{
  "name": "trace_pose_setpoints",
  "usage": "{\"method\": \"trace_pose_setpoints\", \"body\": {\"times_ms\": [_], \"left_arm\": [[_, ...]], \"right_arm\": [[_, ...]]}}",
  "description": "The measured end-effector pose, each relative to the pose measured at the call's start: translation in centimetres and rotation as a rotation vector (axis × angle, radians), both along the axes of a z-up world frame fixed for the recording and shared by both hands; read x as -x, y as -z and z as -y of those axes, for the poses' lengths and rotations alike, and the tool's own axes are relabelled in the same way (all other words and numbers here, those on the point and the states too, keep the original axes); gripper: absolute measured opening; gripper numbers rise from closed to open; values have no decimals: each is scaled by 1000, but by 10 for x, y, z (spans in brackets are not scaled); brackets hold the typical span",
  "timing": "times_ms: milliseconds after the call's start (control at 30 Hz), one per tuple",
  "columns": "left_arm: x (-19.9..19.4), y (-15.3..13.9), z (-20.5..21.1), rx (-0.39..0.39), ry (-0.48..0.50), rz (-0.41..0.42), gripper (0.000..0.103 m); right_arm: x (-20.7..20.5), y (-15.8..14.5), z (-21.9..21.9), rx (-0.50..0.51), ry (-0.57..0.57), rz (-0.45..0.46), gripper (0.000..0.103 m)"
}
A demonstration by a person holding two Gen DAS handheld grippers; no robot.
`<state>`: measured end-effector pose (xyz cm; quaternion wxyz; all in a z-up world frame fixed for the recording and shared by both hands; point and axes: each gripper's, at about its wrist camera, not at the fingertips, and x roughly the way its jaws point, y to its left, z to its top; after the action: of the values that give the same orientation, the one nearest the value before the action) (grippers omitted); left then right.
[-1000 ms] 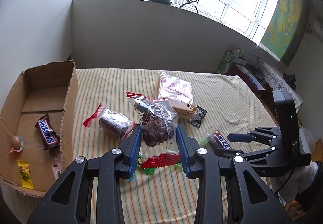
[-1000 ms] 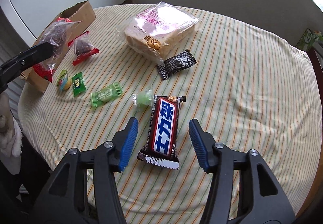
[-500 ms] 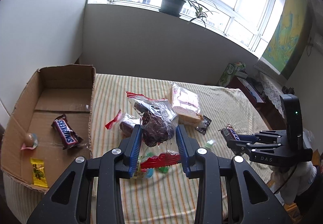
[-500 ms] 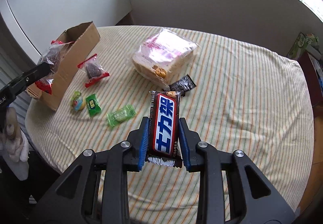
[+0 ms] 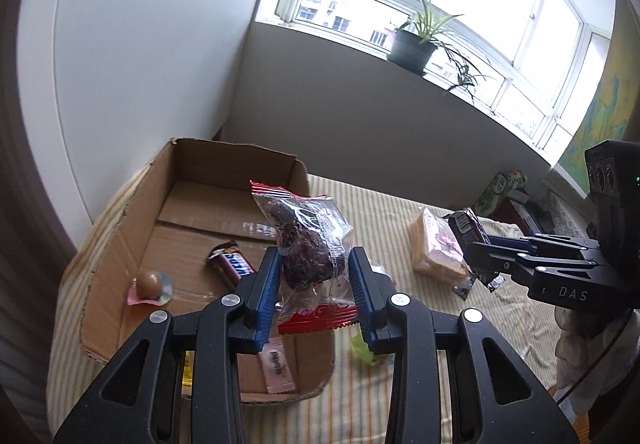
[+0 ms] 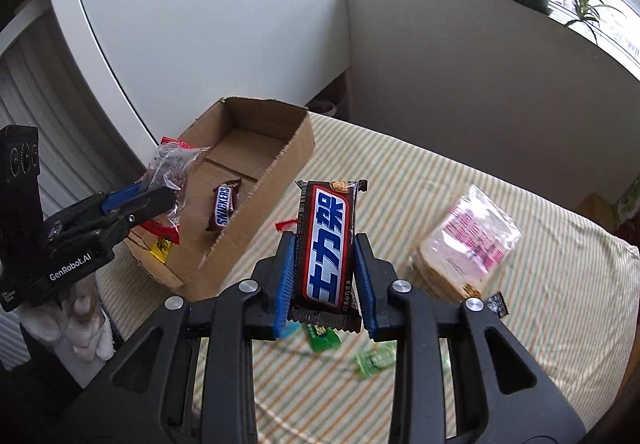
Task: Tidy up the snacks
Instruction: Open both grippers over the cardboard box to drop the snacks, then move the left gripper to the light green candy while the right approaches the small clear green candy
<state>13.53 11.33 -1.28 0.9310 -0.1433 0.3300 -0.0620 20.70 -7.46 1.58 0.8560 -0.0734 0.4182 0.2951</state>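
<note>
The left gripper [image 5: 314, 284] is closed on a clear packet with a dark pastry [image 5: 308, 244] inside, red sealed ends at top and bottom; the blue pads press both sides of the packet. It hangs over the near right part of the cardboard box [image 5: 120, 244], which sits on the striped tablecloth [image 5: 400, 212]. Inside the box are a Snickers bar [image 5: 234, 266], a round candy in pink wrap [image 5: 150, 284] and a small pink sachet [image 5: 278, 364].

The right gripper [image 6: 324, 284] holds a chocolate bar with Chinese letters [image 6: 328, 244], clamped at its lower half, long axis pointing away from the tool and upward. In the right wrist view the box lies ahead and to the left of this bar, with the box wall between them.

I judge that the left hand is nearer the box: its packet is already over the opening, so only a release is needed. The right bar must first cross the box wall. The bagged bread [image 6: 468, 244] and the green candies [image 6: 374, 360] remain on the cloth
</note>
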Motion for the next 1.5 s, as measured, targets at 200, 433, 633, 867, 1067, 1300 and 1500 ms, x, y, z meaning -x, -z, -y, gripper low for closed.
{"method": "trace_pose_setpoints", "body": {"times_ms": [200, 433, 633, 867, 1067, 1300, 1500], "left_arm": [[1, 4, -32, 14, -74, -5, 33], [-2, 9, -44, -2, -124, -25, 34], [1, 9, -54, 7, -156, -22, 37], [5, 5, -39, 6, -106, -2, 37], [4, 3, -11, 10, -21, -1, 37], [5, 8, 25, 22, 85, -29, 37], [6, 22, 65, -17, 178, -73, 37]], "right_arm": [[-13, 3, -52, -21, -72, -12, 29], [-28, 10, -90, -37, -107, -27, 40], [-29, 3, -82, -82, -72, 1, 67], [-19, -5, -47, -60, -8, 29, 69], [-9, -9, -1, -25, 71, 61, 71], [4, -6, 57, 7, 163, 99, 76], [10, 10, 101, 76, 238, 61, 81]]}}
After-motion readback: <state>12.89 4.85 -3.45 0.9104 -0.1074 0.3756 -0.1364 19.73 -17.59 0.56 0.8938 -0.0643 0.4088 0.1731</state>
